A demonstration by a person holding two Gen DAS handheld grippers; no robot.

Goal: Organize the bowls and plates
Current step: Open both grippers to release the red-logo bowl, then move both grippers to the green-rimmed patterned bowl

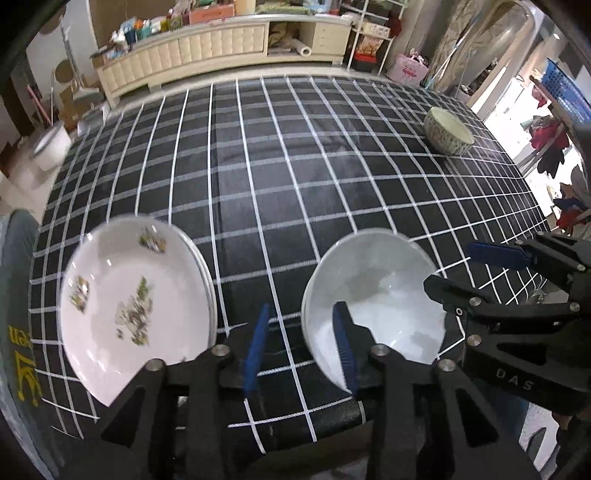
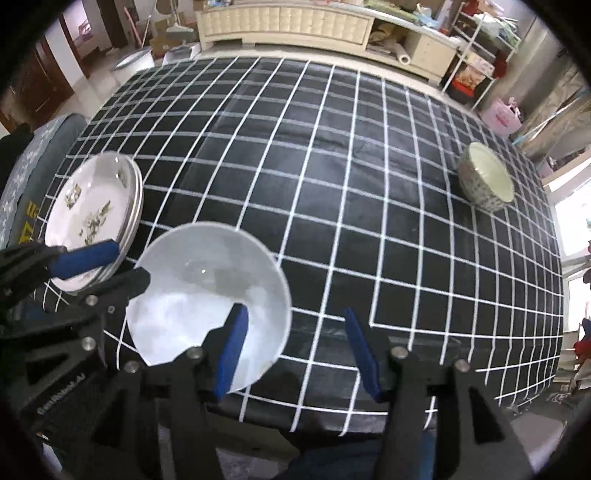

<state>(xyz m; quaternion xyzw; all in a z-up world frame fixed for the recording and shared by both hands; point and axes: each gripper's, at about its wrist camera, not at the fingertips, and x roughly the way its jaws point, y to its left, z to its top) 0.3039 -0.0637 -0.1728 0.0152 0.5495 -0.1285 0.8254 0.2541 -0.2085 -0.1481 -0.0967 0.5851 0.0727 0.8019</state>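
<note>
A white bowl point(image 1: 373, 295) point(image 2: 207, 284) sits near the front edge of the black checked tablecloth point(image 1: 295, 166) point(image 2: 332, 184). My left gripper point(image 1: 301, 349) point(image 2: 110, 271) is open and straddles the bowl's left rim, one blue pad inside and one outside, neither pressing. My right gripper point(image 2: 297, 349) point(image 1: 469, 271) is open wider and straddles the right rim the same way. To the left lies a stack of white plates with a floral print point(image 1: 129, 295) point(image 2: 88, 218). A patterned bowl point(image 1: 448, 131) point(image 2: 485, 177) stands alone at the far right.
A cream cabinet point(image 1: 221, 48) point(image 2: 288, 22) with clutter runs behind the table. A white bucket point(image 1: 51, 146) is on the floor at the left and a pink bag point(image 1: 410, 72) at the back right. A grey cushioned seat point(image 2: 37, 155) adjoins the table's left side.
</note>
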